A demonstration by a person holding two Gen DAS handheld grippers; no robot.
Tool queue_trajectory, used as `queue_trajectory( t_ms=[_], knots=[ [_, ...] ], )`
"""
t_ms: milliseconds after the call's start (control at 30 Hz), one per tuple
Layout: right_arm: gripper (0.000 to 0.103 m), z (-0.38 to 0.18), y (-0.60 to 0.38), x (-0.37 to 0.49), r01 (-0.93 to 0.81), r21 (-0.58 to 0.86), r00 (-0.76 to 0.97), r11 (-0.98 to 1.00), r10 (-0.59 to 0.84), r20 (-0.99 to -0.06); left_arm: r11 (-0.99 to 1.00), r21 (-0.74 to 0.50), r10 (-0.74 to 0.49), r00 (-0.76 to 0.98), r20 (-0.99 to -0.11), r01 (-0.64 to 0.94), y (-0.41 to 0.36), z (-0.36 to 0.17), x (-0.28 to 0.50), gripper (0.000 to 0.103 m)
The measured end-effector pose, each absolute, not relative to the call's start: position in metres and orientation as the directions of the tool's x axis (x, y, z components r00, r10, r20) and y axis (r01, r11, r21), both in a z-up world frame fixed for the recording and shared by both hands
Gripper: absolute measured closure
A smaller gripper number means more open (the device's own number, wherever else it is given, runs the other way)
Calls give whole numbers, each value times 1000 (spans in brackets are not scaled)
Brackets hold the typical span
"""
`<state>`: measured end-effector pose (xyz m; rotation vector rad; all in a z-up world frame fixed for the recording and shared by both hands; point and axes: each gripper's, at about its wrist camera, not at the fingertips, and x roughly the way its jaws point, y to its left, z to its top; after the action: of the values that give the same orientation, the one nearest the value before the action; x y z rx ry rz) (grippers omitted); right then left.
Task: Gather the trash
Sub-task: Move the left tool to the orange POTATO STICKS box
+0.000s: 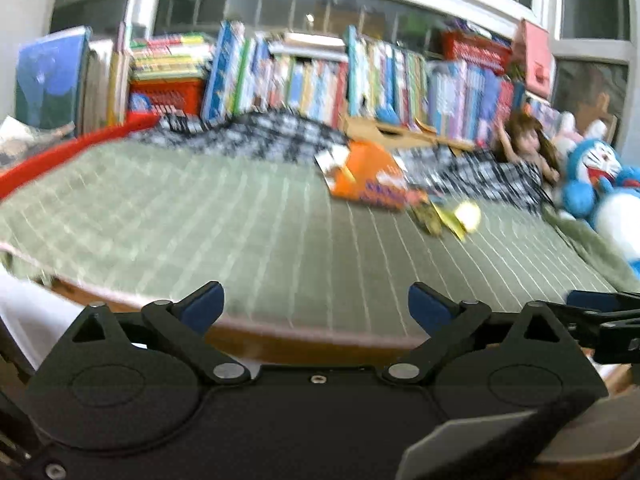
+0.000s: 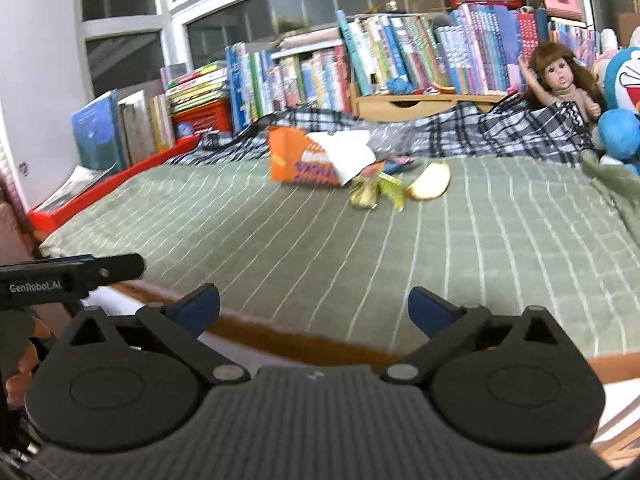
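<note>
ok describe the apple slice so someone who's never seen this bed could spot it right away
On the green striped bedspread, look toward the far side where an orange snack box lies by the plaid blanket. Right of the box and the crumpled wrappers sits the apple slice: a pale crescent, the only piece of food in the litter.

Left gripper (image 1: 316,304) and right gripper (image 2: 314,306) both point slightly downward, fingers (image 2: 200,306) spread wide, empty.

Bed sheet (image 2: 280,240) is seen as matt green woven cloth; orange box (image 2: 298,160) looks like glossy printed card, wrappers (image 2: 366,194) probably shiny foil, bed edge (image 2: 280,338) varnished wood.
</note>
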<state>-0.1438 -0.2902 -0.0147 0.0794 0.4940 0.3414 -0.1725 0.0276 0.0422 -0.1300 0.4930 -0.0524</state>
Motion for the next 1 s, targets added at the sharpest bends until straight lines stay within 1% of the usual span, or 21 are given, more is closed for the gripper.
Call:
queue_trajectory(
  t_ms=[100, 233, 367, 467, 633, 733, 833, 1000],
  knots=[
    [0, -8, -296, -124, -280, 143, 835, 949, 314, -451, 991, -135, -70, 892, -447, 10, 35, 49, -153, 0],
    [0, -4, -303, -93, -231, 126, 847, 965, 263, -462, 983, -181, -63, 890, -452, -22, 49, 58, -119, 0],
    [0, -1, -310, -69, -168, 85, 888, 982, 188, -420, 970, -241, -86, 881, -465, -32, 62, 64, -83, 0],
    [0, 2, -312, -50, -149, 40, 899, 988, 153, -411, 961, -269, -75, 883, -462, -59, 65, 63, -60, 0],
    [0, 0, -316, -20, -138, 20, 897, 990, 133, -421, 959, -283, -122, 889, -442, -9, 54, 60, -26, 0],
    [0, -3, -320, 1, -139, 52, 879, 989, 148, -454, 963, -268, -141, 889, -435, 21, 37, 58, -11, 0],
    [0, -8, -327, 18, -120, 125, 859, 985, 166, -484, 969, -247, -136, 888, -438, 27, 18, 54, 7, 0],
    [2, -18, -336, 37, -103, 209, 839, 972, 198, -506, 976, -213, -135, 894, -427, 46, -14, 48, 31, 0]
  ],
)
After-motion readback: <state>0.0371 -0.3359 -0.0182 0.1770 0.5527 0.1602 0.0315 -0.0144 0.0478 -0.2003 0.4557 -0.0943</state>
